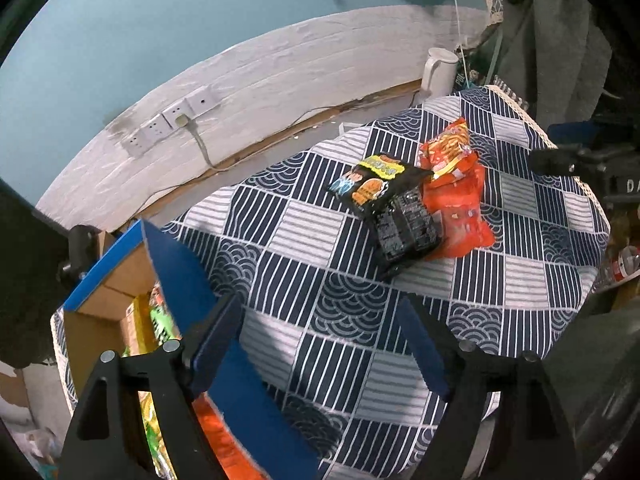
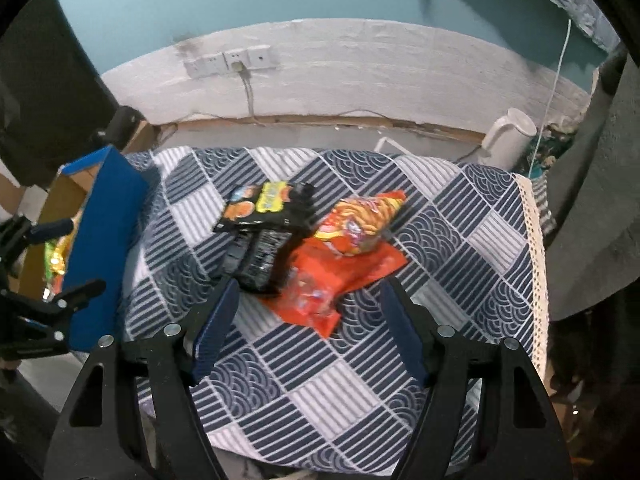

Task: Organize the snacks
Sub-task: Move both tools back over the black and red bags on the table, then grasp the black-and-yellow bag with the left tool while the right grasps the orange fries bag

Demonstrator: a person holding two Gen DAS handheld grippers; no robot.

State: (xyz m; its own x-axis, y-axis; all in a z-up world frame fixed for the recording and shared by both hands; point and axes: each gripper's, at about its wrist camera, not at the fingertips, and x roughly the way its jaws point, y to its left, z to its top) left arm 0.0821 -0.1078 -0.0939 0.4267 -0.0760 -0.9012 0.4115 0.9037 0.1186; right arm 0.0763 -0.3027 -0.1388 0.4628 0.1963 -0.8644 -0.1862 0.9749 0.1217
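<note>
A black snack bag and orange snack bags lie heaped in the middle of the patterned tablecloth. A blue-edged cardboard box stands at the table's left and holds green and orange packets. My left gripper is open and empty, hovering by the box's blue flap, short of the bags. My right gripper is open and empty, just in front of the lowest orange bag. The left gripper also shows at the left edge of the right wrist view.
A white jug stands beyond the table's far right corner. A wall socket strip with a plugged cable runs along the white wall. Grey fabric hangs off the table's right side.
</note>
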